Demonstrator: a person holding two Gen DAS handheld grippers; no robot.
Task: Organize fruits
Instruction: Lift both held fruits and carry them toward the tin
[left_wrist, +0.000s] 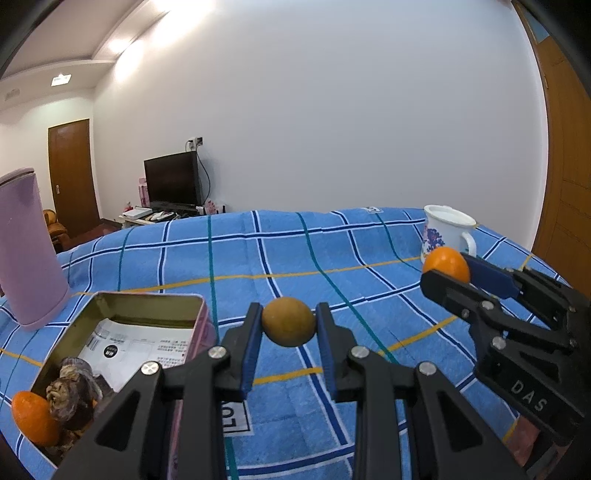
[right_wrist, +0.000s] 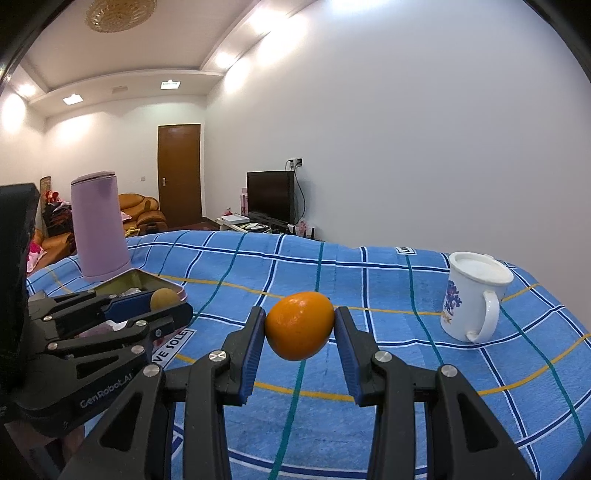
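My left gripper (left_wrist: 288, 325) is shut on a dull brownish-green round fruit (left_wrist: 288, 322) and holds it above the blue checked cloth, just right of an open pink tin (left_wrist: 147, 306). The tin holds a bright orange fruit (left_wrist: 33, 417), a dark wrinkled lump (left_wrist: 72, 395) and a printed paper. My right gripper (right_wrist: 300, 326) is shut on a bright orange fruit (right_wrist: 300, 325) above the cloth. That gripper and its orange (left_wrist: 447, 264) show at the right of the left wrist view. The left gripper with its brownish fruit (right_wrist: 164, 298) shows at the left of the right wrist view, by the tin (right_wrist: 162, 284).
A tall lilac tumbler (right_wrist: 99, 225) stands behind the tin. A white mug with a blue flower print (right_wrist: 472, 299) stands at the right on the blue checked cloth (right_wrist: 369, 295). A TV, a wooden door and sofas lie beyond the table.
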